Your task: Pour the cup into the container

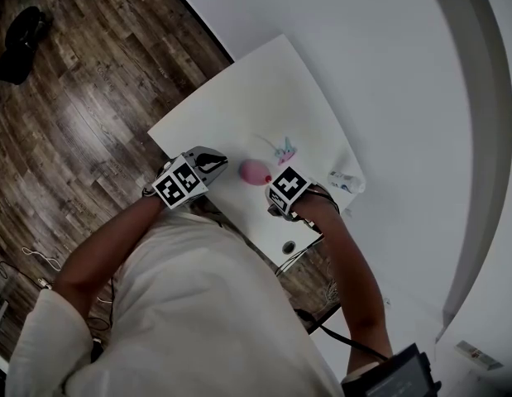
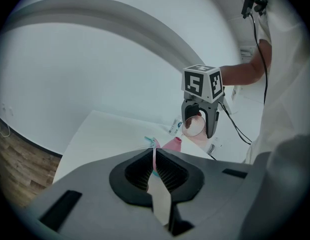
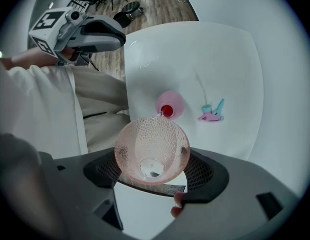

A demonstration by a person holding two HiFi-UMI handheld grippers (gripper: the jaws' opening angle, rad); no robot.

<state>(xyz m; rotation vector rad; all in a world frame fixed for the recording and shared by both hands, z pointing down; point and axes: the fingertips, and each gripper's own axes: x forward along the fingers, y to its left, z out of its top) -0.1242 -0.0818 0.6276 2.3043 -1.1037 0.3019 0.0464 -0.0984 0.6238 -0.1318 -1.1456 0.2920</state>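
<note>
Two claws: right claw (image 3: 153, 170) clamps tilted cup (image 3: 151, 150) over container (image 3: 169, 105); left claw (image 2: 155, 168) closed near table (image 1: 264, 89) edge.

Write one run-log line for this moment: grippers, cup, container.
left gripper: shut, empty | right gripper: shut on cup | cup: tilted over container mouth | container: upright on table

Translucent pink dimpled cup (image 3: 152, 151), smooth matt white table (image 1: 239, 98), glossy wood-plank floor (image 1: 82, 81), pale cloth shirt (image 1: 198, 304)
</note>
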